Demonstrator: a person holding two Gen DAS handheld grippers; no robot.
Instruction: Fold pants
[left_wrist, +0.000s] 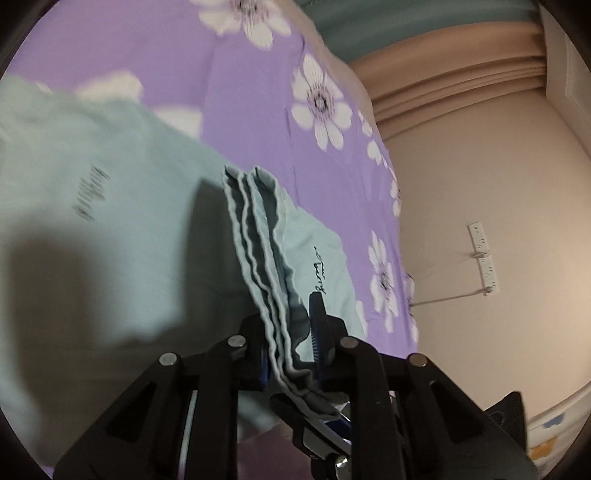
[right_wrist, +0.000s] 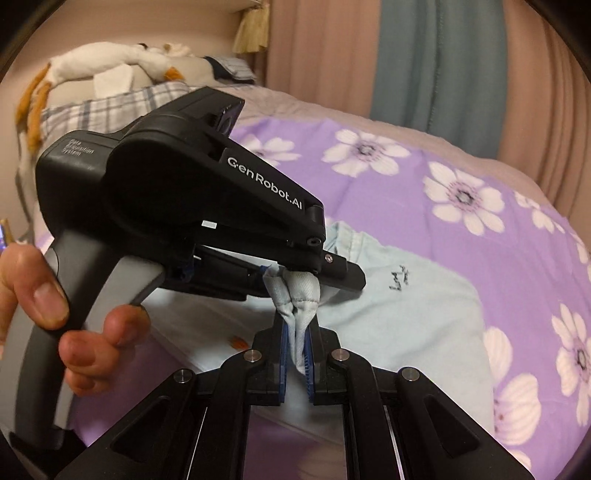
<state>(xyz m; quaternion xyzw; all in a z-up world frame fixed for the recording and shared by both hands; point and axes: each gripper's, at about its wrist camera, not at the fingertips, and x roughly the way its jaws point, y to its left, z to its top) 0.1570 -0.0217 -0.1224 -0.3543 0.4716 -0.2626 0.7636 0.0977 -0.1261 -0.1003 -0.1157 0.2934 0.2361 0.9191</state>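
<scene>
Pants (right_wrist: 406, 314): spread on the bedspread (right_wrist: 480, 206), a bunched edge lifted off it.
Right gripper (right_wrist: 296, 354): in front of the pants, jaws closed on the bunched edge from below.
Left gripper (right_wrist: 295, 275): above and just behind the right one, pinching the same bunch; its handle runs left to the person's hand (right_wrist: 55, 314).
Left gripper (left_wrist: 291, 354), own view: layered folds of the pants (left_wrist: 258, 258) between its jaws.
Pillows (right_wrist: 110, 103) and stuffed toy (right_wrist: 110, 62): far left, behind the bedspread.
Curtains (right_wrist: 424, 55): behind the bed.
Wall (left_wrist: 480, 184): right of the bed.
</scene>
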